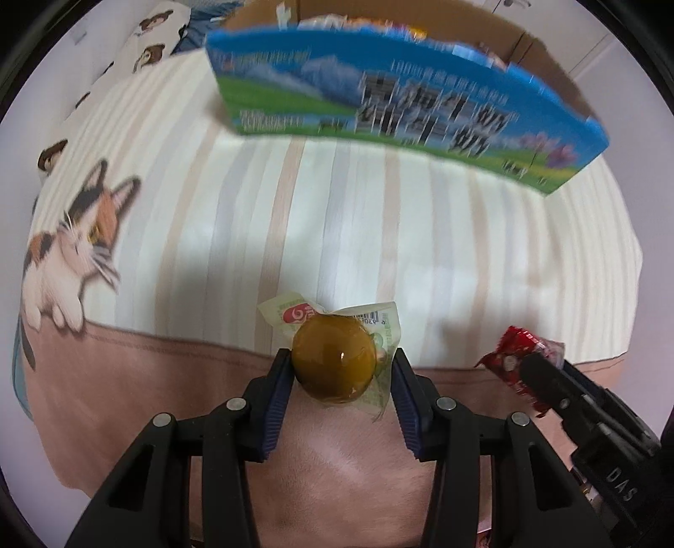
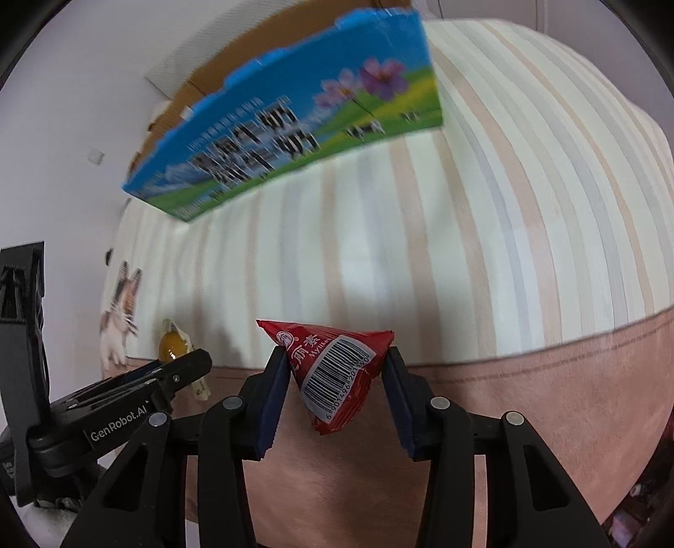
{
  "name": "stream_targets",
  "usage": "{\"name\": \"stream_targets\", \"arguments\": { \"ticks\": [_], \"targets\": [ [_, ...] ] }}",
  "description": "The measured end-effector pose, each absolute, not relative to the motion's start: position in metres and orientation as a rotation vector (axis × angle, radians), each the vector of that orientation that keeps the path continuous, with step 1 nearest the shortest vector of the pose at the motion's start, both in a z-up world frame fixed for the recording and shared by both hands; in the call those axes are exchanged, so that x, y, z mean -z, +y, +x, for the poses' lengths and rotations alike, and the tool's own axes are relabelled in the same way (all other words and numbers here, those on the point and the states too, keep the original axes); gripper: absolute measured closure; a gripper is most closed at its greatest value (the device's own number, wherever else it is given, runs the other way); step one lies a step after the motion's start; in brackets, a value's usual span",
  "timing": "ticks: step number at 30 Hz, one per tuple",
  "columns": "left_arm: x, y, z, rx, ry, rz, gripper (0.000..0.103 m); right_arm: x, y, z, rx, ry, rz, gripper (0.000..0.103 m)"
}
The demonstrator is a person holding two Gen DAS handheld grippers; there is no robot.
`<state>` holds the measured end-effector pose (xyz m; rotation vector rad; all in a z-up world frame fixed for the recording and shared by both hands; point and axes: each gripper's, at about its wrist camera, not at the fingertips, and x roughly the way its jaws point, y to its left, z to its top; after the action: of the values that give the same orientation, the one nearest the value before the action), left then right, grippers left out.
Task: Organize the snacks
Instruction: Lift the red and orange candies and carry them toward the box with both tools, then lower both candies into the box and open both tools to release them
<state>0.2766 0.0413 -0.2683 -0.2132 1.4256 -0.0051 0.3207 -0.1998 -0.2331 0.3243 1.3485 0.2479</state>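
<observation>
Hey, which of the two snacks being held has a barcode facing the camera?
The red triangular packet in the right gripper; its barcode faces the right wrist camera. The left gripper holds a round amber jelly cup.

I am working in a home bedroom, judging by the bed's striped cream-and-pink cover [image 1: 379, 219] printed with a calico cat [image 1: 80, 253], a puppy-print pillow [image 1: 151, 38] at its head, plain white walls [image 2: 84, 105] and a cardboard box [image 1: 421, 17].
</observation>
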Motion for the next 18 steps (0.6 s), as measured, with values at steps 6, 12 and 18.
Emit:
{"name": "stream_targets", "arguments": {
  "ticks": [6,12,18],
  "targets": [
    [0.209,0.045,0.308,0.059,1.347,-0.215,0.061,0.194,-0.201,0.342,-0.292,1.271,0.362,0.056],
    [0.172,0.044,0.356,0.122,1.276,-0.194,0.061,0.138,-0.209,0.385,-0.321,1.154,0.398,0.056],
    [0.166,0.038,0.439,0.158,1.242,-0.134,0.060,0.098,-0.213,0.455,-0.307,1.072,0.360,0.056]
  ]
}}
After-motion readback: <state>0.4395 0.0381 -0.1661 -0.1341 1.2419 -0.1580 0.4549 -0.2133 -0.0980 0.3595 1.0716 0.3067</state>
